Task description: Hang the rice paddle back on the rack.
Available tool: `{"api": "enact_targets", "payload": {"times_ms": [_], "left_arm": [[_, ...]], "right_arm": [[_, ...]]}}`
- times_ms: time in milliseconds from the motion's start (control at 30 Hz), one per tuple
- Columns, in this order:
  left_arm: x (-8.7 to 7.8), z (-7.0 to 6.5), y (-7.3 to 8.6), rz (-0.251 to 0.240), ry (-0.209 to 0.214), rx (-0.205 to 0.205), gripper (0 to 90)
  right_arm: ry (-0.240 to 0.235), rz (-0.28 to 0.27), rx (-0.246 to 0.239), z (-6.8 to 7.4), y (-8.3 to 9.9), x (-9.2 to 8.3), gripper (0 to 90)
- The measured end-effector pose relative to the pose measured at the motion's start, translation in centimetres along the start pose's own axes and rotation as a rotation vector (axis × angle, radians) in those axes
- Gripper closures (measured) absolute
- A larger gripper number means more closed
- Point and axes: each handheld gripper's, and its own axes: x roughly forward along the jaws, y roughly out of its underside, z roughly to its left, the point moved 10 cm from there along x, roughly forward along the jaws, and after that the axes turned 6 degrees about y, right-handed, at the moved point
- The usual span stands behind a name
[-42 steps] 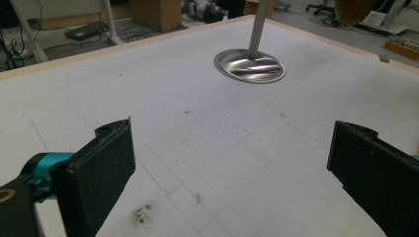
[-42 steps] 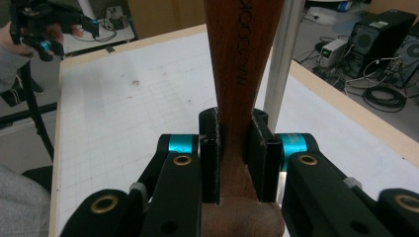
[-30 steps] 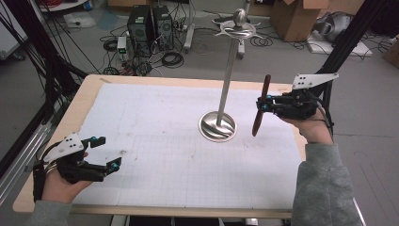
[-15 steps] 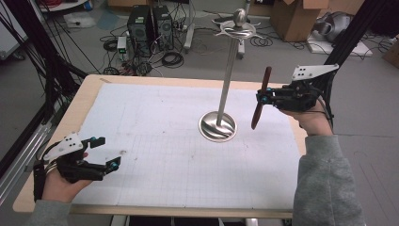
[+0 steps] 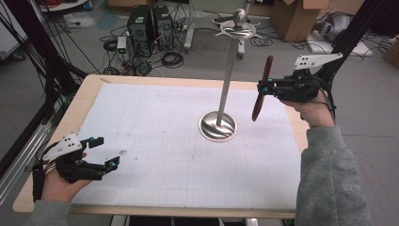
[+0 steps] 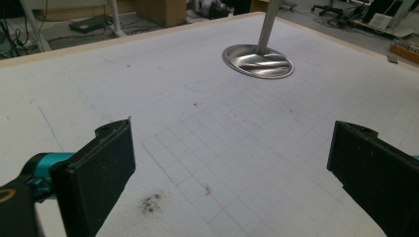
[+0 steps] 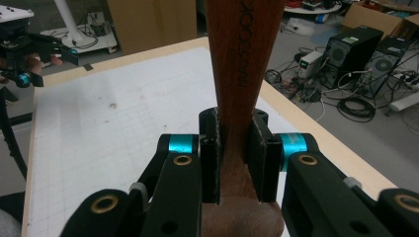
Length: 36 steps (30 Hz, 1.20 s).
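A tall metal stand (image 5: 227, 75) rises from a round shiny base (image 5: 218, 126) right of the mat's middle, with curved hooks at its top (image 5: 237, 29). My right gripper (image 5: 262, 88) hovers to the right of the pole, shut on a dark reddish wooden handle (image 5: 267, 68) that stands nearly upright. In the right gripper view the pads (image 7: 262, 158) squeeze the wooden handle (image 7: 242, 59) near its rounded end. My left gripper (image 5: 106, 151) rests at the front left of the table, open with nothing between its jaws. The base (image 6: 258, 60) lies far ahead of the left gripper (image 6: 232, 173).
A white gridded mat (image 5: 155, 122) covers the wooden table (image 5: 89, 89). Black frame poles (image 5: 44, 70) stand at the left. Computer towers (image 5: 148, 23), cables and cardboard boxes (image 5: 291, 14) sit on the floor behind the table.
My right gripper has risen a little with the wooden handle, keeping to the right of the pole. The left gripper has not moved.
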Motion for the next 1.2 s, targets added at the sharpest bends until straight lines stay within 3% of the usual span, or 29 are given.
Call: {"api": "enact_targets", "payload": {"times_ms": [433, 667, 1200], "left_arm": [[-0.5, -0.3, -0.6, -0.02, -0.002, 0.011, 4.9], [-0.4, -0.4, -0.6, -0.023, 0.002, 0.007, 4.9], [-0.3, -0.3, -0.4, -0.016, 0.003, 0.002, 4.9]], "right_arm": [[0.047, 0.018, -0.032, -0.4, -2.1, -0.2, 77.4], [0.062, -0.002, -0.028, -0.9, -2.9, -0.5, 77.4], [0.039, -0.048, 0.001, -1.5, -3.9, -0.1, 77.4]]}}
